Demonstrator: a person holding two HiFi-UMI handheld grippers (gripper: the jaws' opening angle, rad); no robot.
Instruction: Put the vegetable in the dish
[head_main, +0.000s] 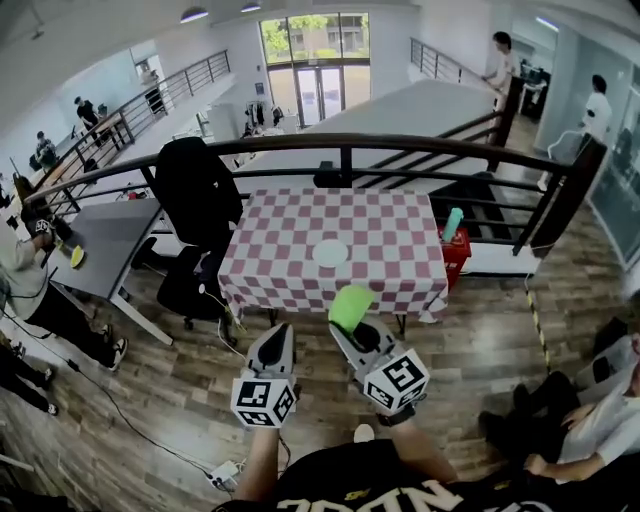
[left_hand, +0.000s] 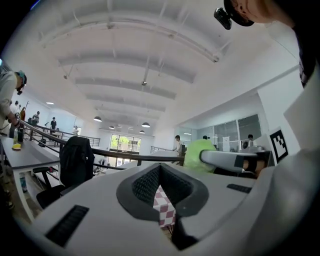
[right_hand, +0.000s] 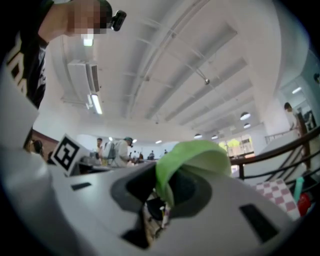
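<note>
No brand name or label can be read. The black shirt (head_main: 400, 497) at the bottom of the head view carries pale letters, but they are cut off and not clear enough to read. Each marker cube, the left one (head_main: 264, 400) and the right one (head_main: 397, 380), shows only square black-and-white patterns, without words.

The left tongs (left_hand: 160, 172) are clenched fully together and they hold nothing. In the left gripper view only a piece of the checkered cloth shows in the small gap under the tips.

The right tongs (right_hand: 167, 182) are partly open and grasp the vegetable (right_hand: 192, 157), a light green leafy piece with a paler inside. It is pressed between the two dark pads and stands out above and in front of the tips.

In the head view the vegetable is up in the air, in front of the near edge of the surface (head_main: 290, 225), which has a red and white checkered cloth. The dish (head_main: 329, 253), white and round, lies near the middle of this surface, and the vegetable is well apart from it.
</note>
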